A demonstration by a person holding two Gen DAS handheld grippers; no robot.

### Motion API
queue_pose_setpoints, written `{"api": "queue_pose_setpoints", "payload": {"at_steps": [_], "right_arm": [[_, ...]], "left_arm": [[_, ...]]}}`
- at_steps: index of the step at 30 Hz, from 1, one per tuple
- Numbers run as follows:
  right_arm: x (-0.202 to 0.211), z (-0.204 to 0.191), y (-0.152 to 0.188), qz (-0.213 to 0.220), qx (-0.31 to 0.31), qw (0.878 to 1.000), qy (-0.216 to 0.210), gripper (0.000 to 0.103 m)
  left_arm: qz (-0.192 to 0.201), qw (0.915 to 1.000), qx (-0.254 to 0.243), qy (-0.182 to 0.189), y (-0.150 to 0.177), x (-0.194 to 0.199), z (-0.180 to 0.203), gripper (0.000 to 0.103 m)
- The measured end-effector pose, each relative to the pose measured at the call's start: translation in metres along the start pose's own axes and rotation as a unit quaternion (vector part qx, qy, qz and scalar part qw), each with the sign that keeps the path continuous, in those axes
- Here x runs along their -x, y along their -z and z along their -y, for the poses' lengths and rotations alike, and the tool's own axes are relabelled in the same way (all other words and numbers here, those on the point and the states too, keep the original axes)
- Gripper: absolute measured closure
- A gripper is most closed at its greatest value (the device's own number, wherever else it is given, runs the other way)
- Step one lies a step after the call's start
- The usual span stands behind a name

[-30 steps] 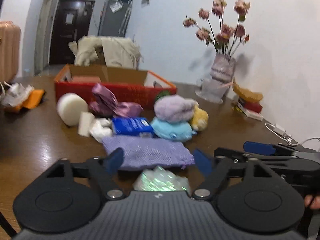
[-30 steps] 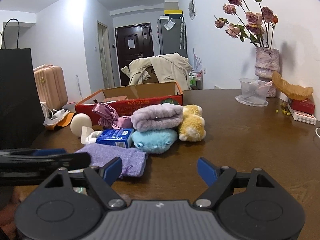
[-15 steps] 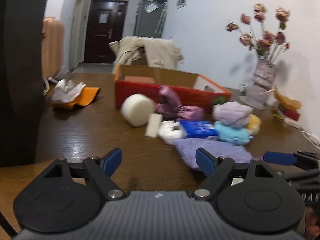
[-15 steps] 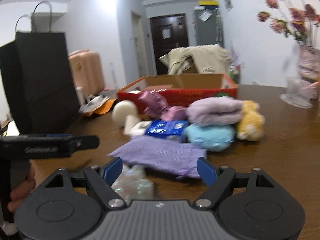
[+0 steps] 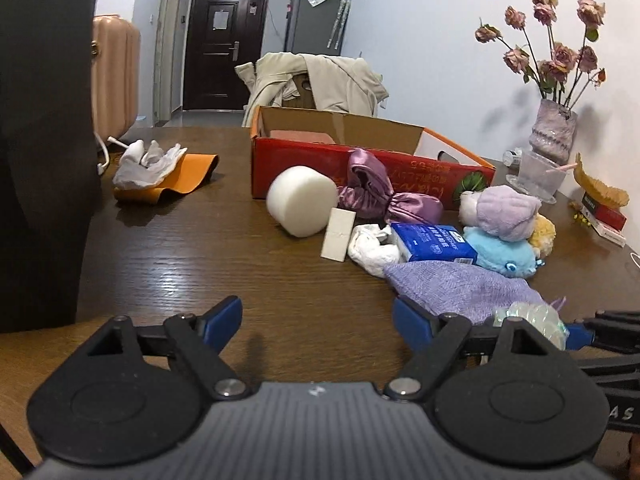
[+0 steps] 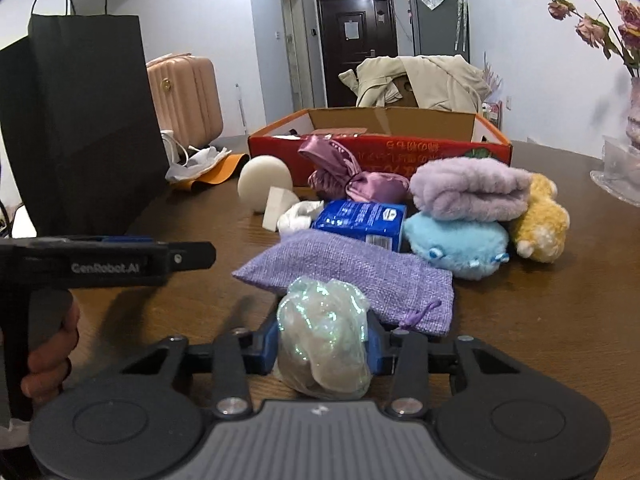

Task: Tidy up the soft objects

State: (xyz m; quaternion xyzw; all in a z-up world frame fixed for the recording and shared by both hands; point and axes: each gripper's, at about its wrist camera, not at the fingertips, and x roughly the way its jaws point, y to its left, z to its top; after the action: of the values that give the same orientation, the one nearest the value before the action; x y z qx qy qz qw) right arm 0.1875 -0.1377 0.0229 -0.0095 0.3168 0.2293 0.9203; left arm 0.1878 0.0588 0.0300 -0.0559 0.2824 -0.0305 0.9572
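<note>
Clamped on the iridescent crinkly bundle [image 6: 323,340], my right gripper [image 6: 323,346] squeezes it between both pads; my left gripper [image 5: 316,318] gapes wide with nothing in it. Just ahead of the right jaws lies the purple pouch [image 6: 352,276], its drawstring near my fingertip. Slick film could squirt out if I lift fast. Beyond waits the red box [image 6: 400,148].

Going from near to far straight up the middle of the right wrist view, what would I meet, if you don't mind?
Iridescent bundle held in the right gripper → purple pouch → blue packet → satin bag → red box → beige coat → dark door.
</note>
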Motion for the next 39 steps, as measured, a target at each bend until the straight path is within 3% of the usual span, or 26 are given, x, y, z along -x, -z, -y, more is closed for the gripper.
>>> {"api": "queue_pose_setpoints", "payload": {"at_steps": [7,10,17,18,20,23,27,29,36,39], "right_arm": [[0.019,0.011,-0.018,0.036,0.005,0.999,0.005,0.062],[0.026,0.027,-0.022,0.053,-0.009,0.998,0.026,0.062],[0.038,0.065,-0.047,0.090,-0.018,0.995,0.046,0.062],[0.037,0.068,-0.050,0.096,-0.018,0.994,0.046,0.062],[0.037,0.074,-0.060,0.109,-0.021,0.993,0.039,0.062],[0.036,0.080,-0.074,0.130,-0.019,0.991,0.030,0.062],[0.014,0.086,-0.079,0.108,-0.017,0.994,0.018,0.062],[0.009,0.087,-0.079,0.100,-0.016,0.995,0.011,0.062],[0.036,0.082,-0.089,0.139,-0.009,0.990,0.003,0.062],[0.064,0.083,-0.098,0.167,-0.020,0.985,-0.027,0.062]], "left_arm": [[0.006,0.9998,-0.014,0.011,-0.010,-0.008,0.012,0.019],[0.004,0.9996,-0.025,0.009,-0.018,-0.019,0.021,0.019],[0.015,0.9993,-0.031,-0.015,-0.047,-0.043,0.027,0.024],[0.013,0.9991,-0.034,-0.019,-0.049,-0.048,0.028,0.027],[-0.005,0.9988,-0.037,-0.032,-0.055,-0.064,0.027,0.043],[-0.021,0.9993,-0.016,-0.027,-0.059,-0.082,0.018,0.053],[-0.040,0.9989,0.022,-0.012,-0.061,-0.100,0.008,0.068],[-0.045,0.9986,0.026,0.000,-0.062,-0.103,0.007,0.085],[-0.005,0.9989,0.038,0.027,-0.072,-0.053,0.016,0.085],[0.035,0.9984,0.023,0.037,-0.086,-0.016,0.025,0.085]]}}
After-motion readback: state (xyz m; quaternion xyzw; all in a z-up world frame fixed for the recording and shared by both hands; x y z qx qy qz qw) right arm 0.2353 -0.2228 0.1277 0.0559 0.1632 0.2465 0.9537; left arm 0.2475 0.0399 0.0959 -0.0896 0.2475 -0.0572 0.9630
